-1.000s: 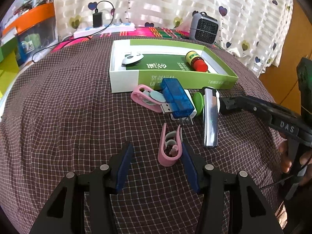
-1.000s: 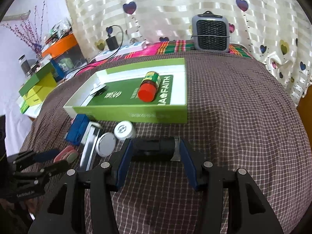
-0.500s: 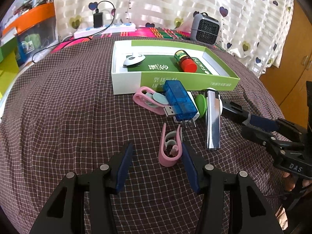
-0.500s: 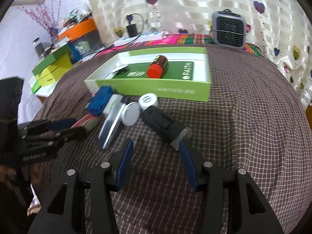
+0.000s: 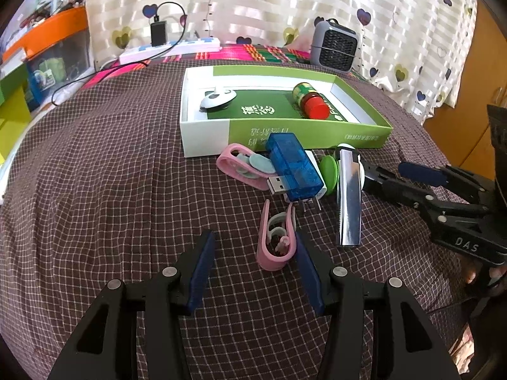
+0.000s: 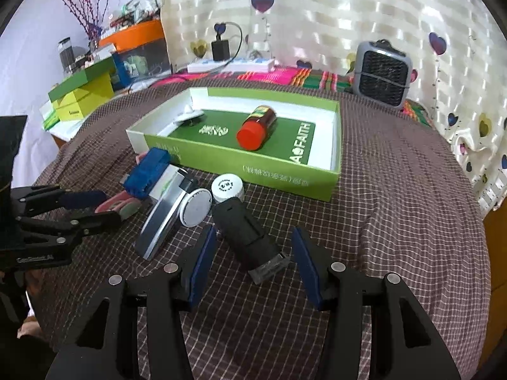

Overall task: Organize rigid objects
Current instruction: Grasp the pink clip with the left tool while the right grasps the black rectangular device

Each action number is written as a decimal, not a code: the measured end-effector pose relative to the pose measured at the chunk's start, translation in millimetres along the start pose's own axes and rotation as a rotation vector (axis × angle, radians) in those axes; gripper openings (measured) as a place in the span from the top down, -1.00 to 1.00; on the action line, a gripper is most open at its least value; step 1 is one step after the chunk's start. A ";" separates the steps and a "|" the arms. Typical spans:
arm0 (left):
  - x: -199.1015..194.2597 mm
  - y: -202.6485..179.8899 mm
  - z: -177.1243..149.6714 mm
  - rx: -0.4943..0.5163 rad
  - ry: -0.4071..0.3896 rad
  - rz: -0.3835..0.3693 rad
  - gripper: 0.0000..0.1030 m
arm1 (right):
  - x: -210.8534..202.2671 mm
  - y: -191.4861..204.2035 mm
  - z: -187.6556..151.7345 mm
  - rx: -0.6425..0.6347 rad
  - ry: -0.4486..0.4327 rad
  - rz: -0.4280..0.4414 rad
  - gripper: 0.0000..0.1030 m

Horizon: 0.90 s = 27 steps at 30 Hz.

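Checked brown cloth covers the tabletop. Left tool: jaws spread wide and gripping nothing, low over the cloth; a pink clip lies between the fingers, close against the right-hand blue pad, though contact cannot be judged from this angle.

Beyond it, from left to right in the left wrist view:
- a second pink clip holding grey discs;
- a translucent blue USB adapter resting on a white plug;
- a green disc;
- a chrome bar, lying lengthwise.

All cluster just in front of the green-and-white tray, which contains a small white gadget at its left end and a red-capped bottle on its side toward the right.

Right tool: jaws likewise released, straddling the near end of a black cylindrical object that lies slantwise on the cloth without being gripped. At its far end stand a white cap and a white disc. A grey fan heater sits behind the tray, by the curtain.
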State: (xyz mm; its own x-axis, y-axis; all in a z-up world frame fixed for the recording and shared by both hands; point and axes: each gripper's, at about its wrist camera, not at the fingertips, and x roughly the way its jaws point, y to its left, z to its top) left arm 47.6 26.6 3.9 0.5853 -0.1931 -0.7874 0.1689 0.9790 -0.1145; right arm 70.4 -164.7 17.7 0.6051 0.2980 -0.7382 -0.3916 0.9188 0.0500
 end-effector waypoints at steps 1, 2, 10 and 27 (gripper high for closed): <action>0.9 -0.2 1.0 0.000 0.001 0.001 0.02 | 1.4 0.4 -0.6 -0.006 0.006 0.001 0.02; 1.5 -0.8 1.8 0.003 0.002 0.001 0.02 | 3.4 1.3 -0.4 -0.014 0.009 0.005 0.02; 6.8 -5.5 7.3 0.028 0.005 0.012 0.02 | 16.7 3.1 2.8 -0.049 0.044 0.003 0.01; 15.8 -14.1 13.6 0.085 -0.009 0.058 0.01 | 25.8 2.7 6.1 -0.060 0.072 0.001 0.02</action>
State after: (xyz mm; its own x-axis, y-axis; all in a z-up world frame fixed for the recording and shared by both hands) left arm 65.3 8.9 1.3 0.6033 -0.1371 -0.7856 0.2007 0.9795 -0.0168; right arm 89.2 -153.0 2.9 0.5538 0.2778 -0.7849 -0.4346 0.9005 0.0121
